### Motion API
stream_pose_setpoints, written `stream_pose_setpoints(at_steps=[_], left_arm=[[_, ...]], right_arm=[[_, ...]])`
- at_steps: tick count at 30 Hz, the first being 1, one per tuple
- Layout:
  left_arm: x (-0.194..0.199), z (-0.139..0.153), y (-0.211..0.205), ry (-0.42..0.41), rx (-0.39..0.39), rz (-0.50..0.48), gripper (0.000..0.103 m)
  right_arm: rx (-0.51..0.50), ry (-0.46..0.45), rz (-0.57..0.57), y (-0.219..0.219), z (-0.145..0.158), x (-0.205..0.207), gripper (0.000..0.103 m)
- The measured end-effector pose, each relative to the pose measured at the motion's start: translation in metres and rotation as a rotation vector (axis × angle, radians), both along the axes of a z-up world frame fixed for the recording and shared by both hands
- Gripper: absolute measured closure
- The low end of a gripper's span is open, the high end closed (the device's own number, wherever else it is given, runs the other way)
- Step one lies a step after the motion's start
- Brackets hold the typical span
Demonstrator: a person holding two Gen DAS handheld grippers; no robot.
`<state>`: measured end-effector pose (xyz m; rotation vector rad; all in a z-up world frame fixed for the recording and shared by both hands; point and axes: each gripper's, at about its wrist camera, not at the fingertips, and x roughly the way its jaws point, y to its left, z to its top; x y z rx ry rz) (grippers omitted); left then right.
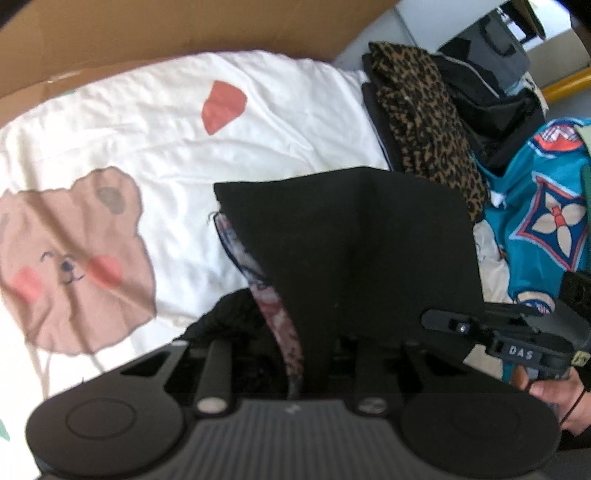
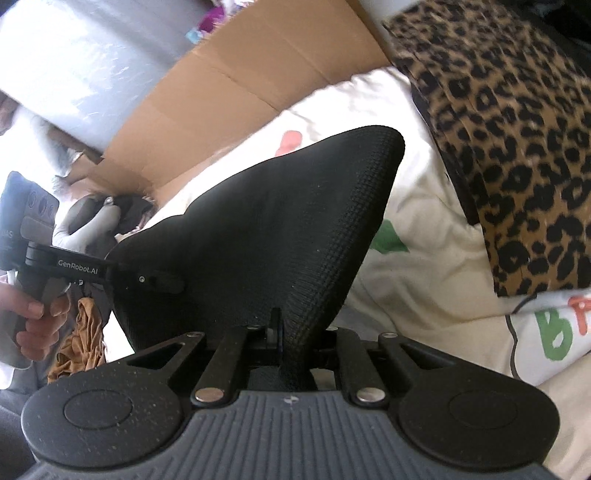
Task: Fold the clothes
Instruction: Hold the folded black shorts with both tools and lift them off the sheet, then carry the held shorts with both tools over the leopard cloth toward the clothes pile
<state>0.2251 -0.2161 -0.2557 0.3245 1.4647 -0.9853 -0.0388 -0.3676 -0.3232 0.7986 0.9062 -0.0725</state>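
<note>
A black garment (image 1: 351,251) with a patterned inner lining (image 1: 273,306) is lifted above a white bedsheet (image 1: 184,140) printed with a bear. My left gripper (image 1: 295,373) is shut on its edge. My right gripper (image 2: 280,343) is shut on the same black garment (image 2: 266,236), which bulges up between both grips. The right gripper also shows at the right edge of the left wrist view (image 1: 439,319), and the left gripper shows at the left of the right wrist view (image 2: 168,282), both pinching the cloth.
A folded leopard-print garment (image 1: 424,122) lies on dark folded clothes at the sheet's right; it fills the upper right of the right wrist view (image 2: 517,147). A teal patterned garment (image 1: 546,221) lies beyond. A cardboard wall (image 1: 184,29) backs the sheet.
</note>
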Motion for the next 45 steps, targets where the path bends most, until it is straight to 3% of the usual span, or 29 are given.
stream_pose_setpoints(at_steps=[9, 18, 24, 33, 38, 45], left_arm=[[-0.020, 0.060, 0.017, -0.062, -0.058, 0.055, 0.075], [-0.027, 0.122, 0.028, -0.129, -0.150, 0.124, 0.076], [-0.031, 0.172, 0.019, -0.180, -0.229, 0.128, 0.076], [-0.039, 0.226, 0.005, -0.222, -0.284, 0.131, 0.075], [-0.052, 0.235, -0.003, -0.226, -0.316, 0.120, 0.075], [-0.073, 0.235, -0.010, -0.217, -0.339, 0.119, 0.075]], right_arm=[[-0.124, -0.053, 0.061, 0.003, 0.057, 0.002, 0.096], [-0.242, -0.124, 0.099, 0.004, 0.133, 0.014, 0.096], [-0.308, -0.173, 0.090, -0.011, 0.182, 0.017, 0.096], [-0.399, -0.198, 0.071, -0.026, 0.246, 0.014, 0.096], [-0.432, -0.206, 0.038, -0.035, 0.265, 0.007, 0.096], [-0.454, -0.193, 0.033, -0.051, 0.267, -0.008, 0.096]])
